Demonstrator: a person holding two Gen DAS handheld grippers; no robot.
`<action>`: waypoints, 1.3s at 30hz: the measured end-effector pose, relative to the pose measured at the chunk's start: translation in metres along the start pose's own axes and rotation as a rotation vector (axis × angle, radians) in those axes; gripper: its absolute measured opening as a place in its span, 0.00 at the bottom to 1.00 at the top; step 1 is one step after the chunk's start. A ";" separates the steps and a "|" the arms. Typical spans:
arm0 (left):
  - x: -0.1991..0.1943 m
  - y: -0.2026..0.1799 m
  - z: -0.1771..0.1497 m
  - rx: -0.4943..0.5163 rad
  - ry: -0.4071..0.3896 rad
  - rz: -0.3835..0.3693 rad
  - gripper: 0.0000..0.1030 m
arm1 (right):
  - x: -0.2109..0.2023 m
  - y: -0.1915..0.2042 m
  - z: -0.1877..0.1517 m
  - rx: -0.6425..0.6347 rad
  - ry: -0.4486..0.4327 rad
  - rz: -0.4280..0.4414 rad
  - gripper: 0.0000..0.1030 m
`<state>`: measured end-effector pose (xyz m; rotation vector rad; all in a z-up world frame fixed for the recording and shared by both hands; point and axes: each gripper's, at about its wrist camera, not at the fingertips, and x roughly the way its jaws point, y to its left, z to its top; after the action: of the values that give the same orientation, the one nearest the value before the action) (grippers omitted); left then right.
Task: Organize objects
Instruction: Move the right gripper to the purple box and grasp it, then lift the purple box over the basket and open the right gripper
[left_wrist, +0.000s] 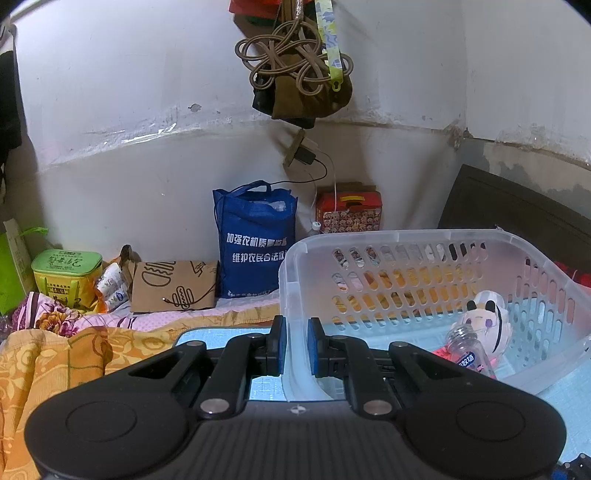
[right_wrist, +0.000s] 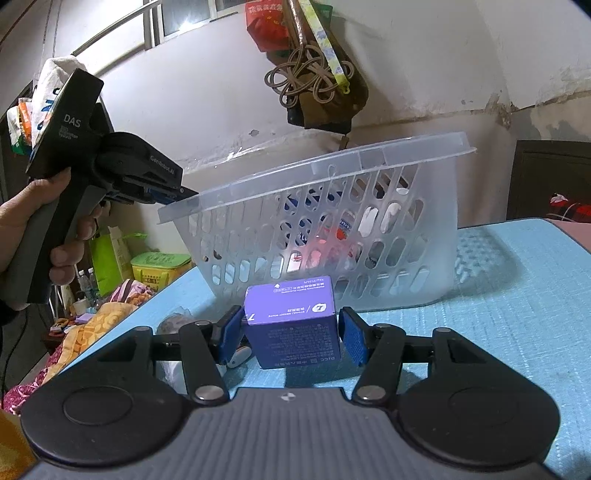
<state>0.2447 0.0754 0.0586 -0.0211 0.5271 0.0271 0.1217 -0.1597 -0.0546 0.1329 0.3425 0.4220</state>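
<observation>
A translucent plastic basket (left_wrist: 417, 236) stands tilted on a light blue mat (right_wrist: 517, 295). My left gripper (left_wrist: 296, 345) is shut on the basket's left rim and holds that side up; it also shows in the right wrist view (right_wrist: 173, 194). Inside the basket lie a small plush doll (left_wrist: 487, 317) and a clear plastic bottle (left_wrist: 467, 347). My right gripper (right_wrist: 291, 334) has its jaws on either side of a purple box (right_wrist: 293, 325) on the mat in front of the basket (right_wrist: 332, 229); the pads stand close to the box but contact is unclear.
A blue tote bag (left_wrist: 255, 240), a red tin (left_wrist: 349, 208), a brown paper bag (left_wrist: 173, 286) and a green box (left_wrist: 66, 273) line the wall. An orange and floral blanket (left_wrist: 55, 354) lies left of the mat. A dark headboard (left_wrist: 517, 210) stands at the right.
</observation>
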 end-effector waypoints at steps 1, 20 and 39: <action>0.000 0.000 0.000 -0.001 0.000 -0.001 0.15 | 0.000 0.000 0.000 0.000 -0.003 -0.001 0.58; -0.001 0.002 0.001 -0.013 0.000 -0.010 0.15 | -0.052 -0.023 0.043 0.075 -0.171 0.126 0.58; 0.000 0.003 0.002 -0.021 0.002 -0.019 0.15 | 0.040 -0.008 0.161 -0.158 0.012 -0.054 0.58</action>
<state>0.2453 0.0785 0.0601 -0.0471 0.5283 0.0141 0.2158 -0.1588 0.0820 -0.0333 0.3224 0.3951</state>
